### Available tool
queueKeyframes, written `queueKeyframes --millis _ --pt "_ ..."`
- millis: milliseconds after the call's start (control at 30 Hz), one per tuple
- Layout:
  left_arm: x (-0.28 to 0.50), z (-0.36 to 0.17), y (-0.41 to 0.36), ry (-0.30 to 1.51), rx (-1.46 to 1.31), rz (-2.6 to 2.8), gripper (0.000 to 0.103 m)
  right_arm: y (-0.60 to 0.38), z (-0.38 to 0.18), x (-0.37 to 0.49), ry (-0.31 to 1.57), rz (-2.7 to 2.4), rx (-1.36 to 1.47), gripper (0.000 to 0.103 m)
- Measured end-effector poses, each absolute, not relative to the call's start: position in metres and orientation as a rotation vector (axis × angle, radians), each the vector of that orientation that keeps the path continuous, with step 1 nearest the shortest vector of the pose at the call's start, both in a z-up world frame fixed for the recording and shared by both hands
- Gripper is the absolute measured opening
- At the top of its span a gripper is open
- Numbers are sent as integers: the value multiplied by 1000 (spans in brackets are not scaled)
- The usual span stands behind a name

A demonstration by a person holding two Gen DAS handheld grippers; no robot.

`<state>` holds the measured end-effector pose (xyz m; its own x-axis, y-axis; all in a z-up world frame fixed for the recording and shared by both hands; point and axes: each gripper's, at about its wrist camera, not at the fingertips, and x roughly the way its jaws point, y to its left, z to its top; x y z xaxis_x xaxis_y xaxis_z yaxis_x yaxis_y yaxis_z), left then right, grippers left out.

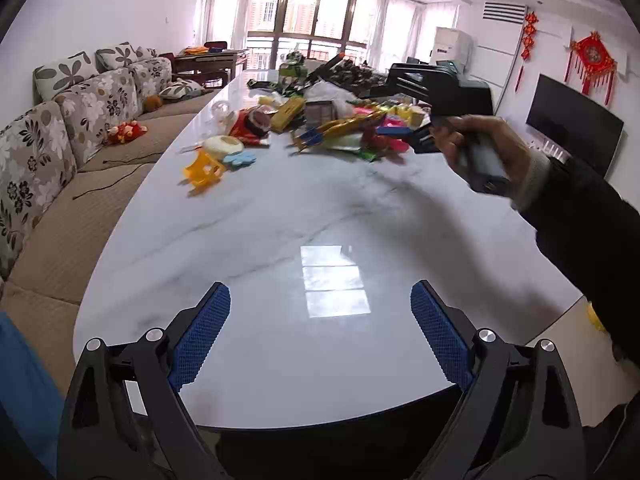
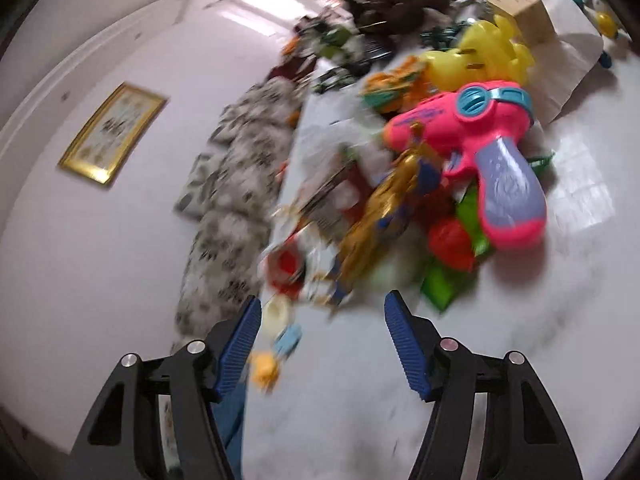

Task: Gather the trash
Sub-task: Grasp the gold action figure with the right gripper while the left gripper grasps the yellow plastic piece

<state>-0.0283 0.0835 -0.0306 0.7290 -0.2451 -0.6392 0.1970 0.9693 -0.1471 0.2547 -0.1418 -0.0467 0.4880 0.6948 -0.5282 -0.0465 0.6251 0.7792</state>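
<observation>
A heap of wrappers and toys [image 1: 340, 124] lies in the middle of the white marble table [image 1: 320, 220]. My left gripper [image 1: 320, 300] hangs open over the bare near end, with nothing between its blue pads. A hand holds my right gripper [image 1: 404, 136] at the heap's right edge, fingers pointing into it. In the blurred, tilted right wrist view, that gripper [image 2: 324, 308] is open and holds nothing. Just ahead of it lie a gold wrapper [image 2: 384, 208], a green wrapper [image 2: 444, 284], a red piece [image 2: 452, 240] and a pink toy gun [image 2: 480, 140].
A floral sofa [image 1: 80, 120] runs along the table's left side. A yellow toy chair [image 1: 204, 170], a white round lid [image 1: 222, 146] and a light blue piece [image 1: 240, 158] lie apart at the heap's left. A cardboard box [image 2: 516, 4] and a yellow toy [image 2: 480, 52] sit farther back.
</observation>
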Motion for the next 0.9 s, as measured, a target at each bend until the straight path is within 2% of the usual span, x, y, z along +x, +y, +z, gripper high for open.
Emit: queueKeyframes --millis 233,333,400,467,700,900 --pt "-30 -42 97 731 -93 -281 89 -118 -51 305 962 397 739 65" --pt "-29 -42 96 727 -78 -275 89 -111 -62 314 984 374 705 55" --pt "-24 -43 98 728 -77 -264 89 -110 -67 318 999 368 657 39" --pt "-13 -44 104 743 -89 -236 89 -109 -62 312 1000 379 606 39" --pt "80 -35 148 787 -140 -101 89 -142 -15 240 869 503 481 38" --pt "183 -53 160 898 -79 8 89 -205 20 144 780 571 413 38"
